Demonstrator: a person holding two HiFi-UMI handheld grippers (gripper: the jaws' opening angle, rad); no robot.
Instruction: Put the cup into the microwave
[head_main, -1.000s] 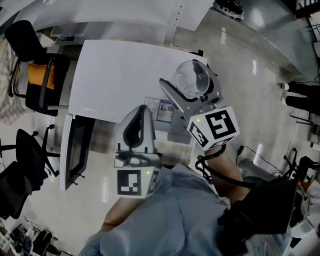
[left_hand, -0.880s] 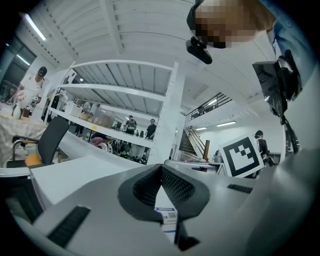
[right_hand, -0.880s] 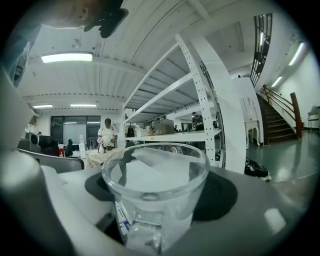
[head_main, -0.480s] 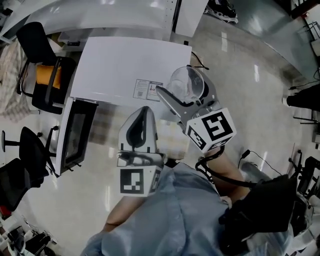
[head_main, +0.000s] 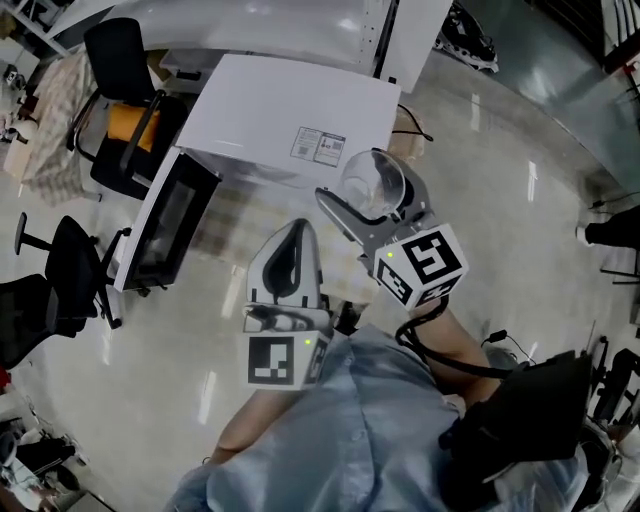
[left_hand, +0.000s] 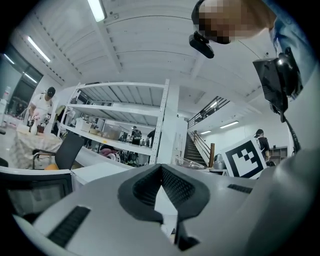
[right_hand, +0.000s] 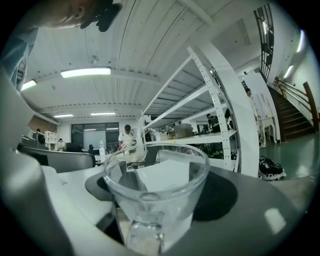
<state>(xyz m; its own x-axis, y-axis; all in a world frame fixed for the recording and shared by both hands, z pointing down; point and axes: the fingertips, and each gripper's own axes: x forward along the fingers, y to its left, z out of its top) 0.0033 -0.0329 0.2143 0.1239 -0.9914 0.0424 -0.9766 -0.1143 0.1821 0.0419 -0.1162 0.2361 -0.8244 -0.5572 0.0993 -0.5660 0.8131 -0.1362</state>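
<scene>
Cup gripped, microwave open at the far left

The microwave (head_main: 285, 105) stands far left, its door (head_main: 165, 225) swung open on the left. The right gripper (head_main: 372, 196) has its jaws spread wide and clamped on the upright glass cup (head_main: 371, 172). The left gripper (head_main: 298, 229) has its jaws together, empty. Best to keep the cup level, swing left and enter the cavity squarely, clear of the door.

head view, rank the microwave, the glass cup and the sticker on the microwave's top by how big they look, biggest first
1. microwave, by far the largest
2. glass cup, though it sits nearer the camera, which inflates it
3. sticker, smallest
</scene>
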